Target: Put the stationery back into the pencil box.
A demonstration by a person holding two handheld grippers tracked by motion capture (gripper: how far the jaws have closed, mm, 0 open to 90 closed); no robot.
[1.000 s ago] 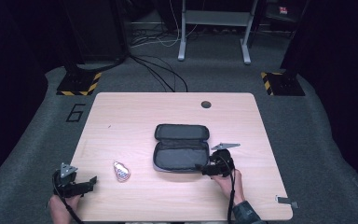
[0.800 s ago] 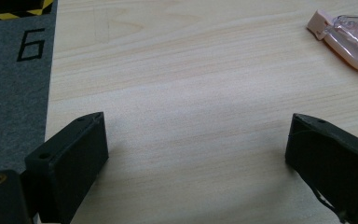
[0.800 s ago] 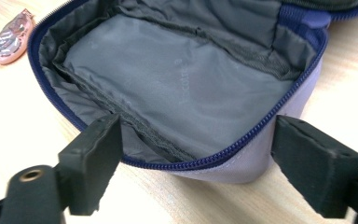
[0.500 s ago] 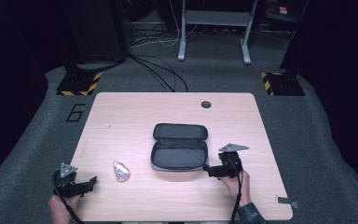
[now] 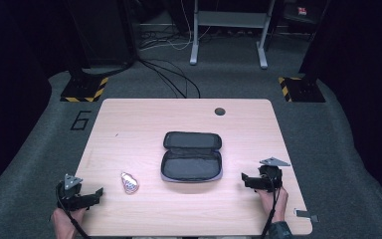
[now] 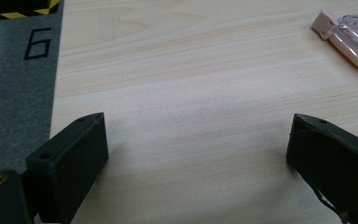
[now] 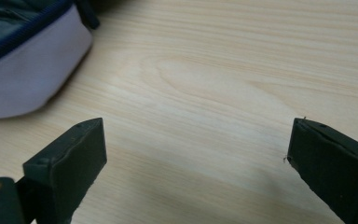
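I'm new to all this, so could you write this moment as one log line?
left gripper: open, empty, near small packet | right gripper: open, empty, right of open zip case | table: both rest on it

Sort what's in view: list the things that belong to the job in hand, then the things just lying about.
In the job:
open zip case, lying flat mid-table
small pink packet, left of the case
left gripper and right gripper, both open and empty

Lying about:
cables on the floor
metal stand beyond the table
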